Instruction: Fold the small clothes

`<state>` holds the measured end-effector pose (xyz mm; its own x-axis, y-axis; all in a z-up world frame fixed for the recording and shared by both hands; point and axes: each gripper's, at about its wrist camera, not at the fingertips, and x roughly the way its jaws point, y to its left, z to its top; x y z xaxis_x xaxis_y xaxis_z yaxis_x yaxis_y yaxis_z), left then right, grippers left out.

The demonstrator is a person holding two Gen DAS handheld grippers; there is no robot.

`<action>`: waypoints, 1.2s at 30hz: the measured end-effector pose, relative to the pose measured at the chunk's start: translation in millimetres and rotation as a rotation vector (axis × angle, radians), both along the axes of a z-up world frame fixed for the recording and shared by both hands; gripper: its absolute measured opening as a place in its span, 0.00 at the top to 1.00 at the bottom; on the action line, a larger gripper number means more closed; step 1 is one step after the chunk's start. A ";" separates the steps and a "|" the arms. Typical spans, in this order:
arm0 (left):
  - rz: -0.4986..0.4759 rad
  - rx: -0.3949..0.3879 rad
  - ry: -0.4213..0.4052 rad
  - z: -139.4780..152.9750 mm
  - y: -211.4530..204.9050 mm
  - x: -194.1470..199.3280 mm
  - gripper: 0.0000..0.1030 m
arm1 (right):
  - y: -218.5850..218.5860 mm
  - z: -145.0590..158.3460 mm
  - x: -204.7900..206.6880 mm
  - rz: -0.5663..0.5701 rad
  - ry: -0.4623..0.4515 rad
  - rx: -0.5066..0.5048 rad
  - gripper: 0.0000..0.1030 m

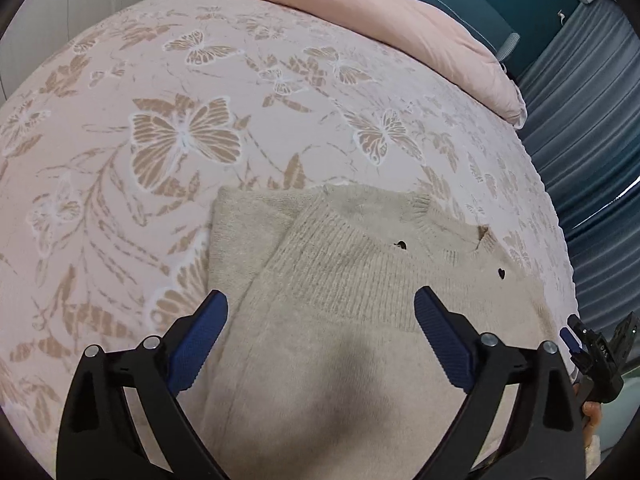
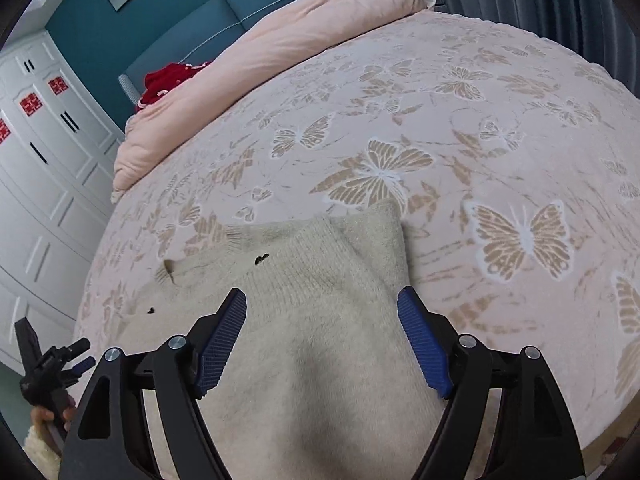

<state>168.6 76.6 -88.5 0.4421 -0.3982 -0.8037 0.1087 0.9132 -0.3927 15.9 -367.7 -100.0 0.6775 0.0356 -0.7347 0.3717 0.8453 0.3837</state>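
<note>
I've got both tongs, left (image 1: 320,308) and right (image 2: 322,308), spread empty over the sweater (image 1: 360,280) on the butterfly bedspread (image 1: 180,100); teal wall (image 2: 100,40) behind.

A folded sweater (image 1: 360,280) lies on the near part of a bedspread (image 1: 160,80). A rolled duvet (image 1: 360,12) lies along the bed's far edge, a padded headboard (image 2: 140,32) behind it. Both grippers hang over the sweater, left gripper (image 1: 320,300) beside right gripper (image 2: 322,300).
</note>
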 end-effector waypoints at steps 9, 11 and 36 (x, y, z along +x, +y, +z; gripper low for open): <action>-0.163 0.090 0.072 -26.8 -43.2 26.3 0.94 | 13.3 -29.0 46.1 0.078 0.096 -0.050 0.82; -0.154 0.049 0.068 -23.3 -36.9 22.9 1.00 | 22.7 -28.4 43.8 0.105 0.127 -0.077 0.92; -0.065 0.039 0.116 -12.6 -19.2 35.5 0.62 | -13.5 -19.8 33.3 0.042 -0.005 0.097 0.91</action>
